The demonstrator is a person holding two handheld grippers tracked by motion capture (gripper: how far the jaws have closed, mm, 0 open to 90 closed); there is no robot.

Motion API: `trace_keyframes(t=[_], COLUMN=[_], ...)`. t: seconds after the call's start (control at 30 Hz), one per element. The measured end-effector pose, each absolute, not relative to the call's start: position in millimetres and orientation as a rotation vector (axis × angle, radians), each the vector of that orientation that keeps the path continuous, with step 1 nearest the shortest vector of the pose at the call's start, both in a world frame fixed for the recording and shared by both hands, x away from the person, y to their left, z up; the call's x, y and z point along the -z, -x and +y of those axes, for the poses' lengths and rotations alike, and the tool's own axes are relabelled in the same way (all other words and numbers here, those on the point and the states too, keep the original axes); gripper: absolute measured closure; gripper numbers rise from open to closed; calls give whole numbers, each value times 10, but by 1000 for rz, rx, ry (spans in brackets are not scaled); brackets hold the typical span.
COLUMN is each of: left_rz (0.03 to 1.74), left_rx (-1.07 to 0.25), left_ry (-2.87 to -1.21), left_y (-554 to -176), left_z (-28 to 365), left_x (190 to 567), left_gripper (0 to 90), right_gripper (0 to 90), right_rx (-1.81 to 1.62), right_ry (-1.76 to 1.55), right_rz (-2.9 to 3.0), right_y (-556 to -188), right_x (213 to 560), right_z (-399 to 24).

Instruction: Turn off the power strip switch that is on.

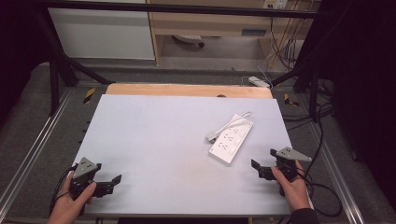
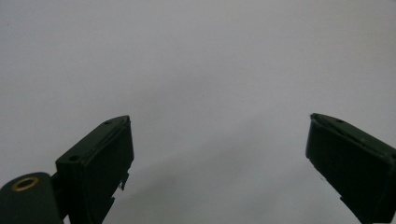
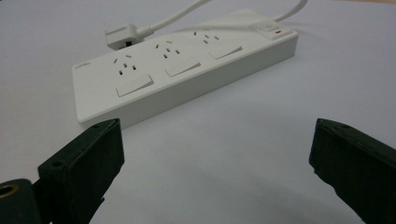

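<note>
there, flat glossy white rectangular power strip (image 3: 187,70).

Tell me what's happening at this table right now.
A person holds a gripper in each hand at the near edge of a white table. The right gripper is open and points toward a white power strip lying flat a short way ahead, not yet touching it. The strip's cord and plug lie beside it. The left gripper is also open, low over bare tabletop at the near left, holding nothing.
</note>
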State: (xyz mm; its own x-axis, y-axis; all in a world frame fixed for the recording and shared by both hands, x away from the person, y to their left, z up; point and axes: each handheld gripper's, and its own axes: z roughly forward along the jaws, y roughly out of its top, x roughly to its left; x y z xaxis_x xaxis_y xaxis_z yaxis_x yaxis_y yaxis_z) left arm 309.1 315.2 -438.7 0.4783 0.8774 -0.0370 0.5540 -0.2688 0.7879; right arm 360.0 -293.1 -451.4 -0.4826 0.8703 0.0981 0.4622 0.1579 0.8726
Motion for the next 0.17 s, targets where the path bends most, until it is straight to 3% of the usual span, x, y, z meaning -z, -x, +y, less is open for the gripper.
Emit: trace_keyframes(t=[0.17], left_rz=[1183], left_rx=[-534], left_ry=[-1958], left_y=[-3092], left_z=[3148], left_x=[4387], left_gripper=[77], right_gripper=[37], right_rx=[-1243], right_ry=[-1286], right_rz=[2023], right_y=[-3614], right_x=[4530], right_z=[-2910])
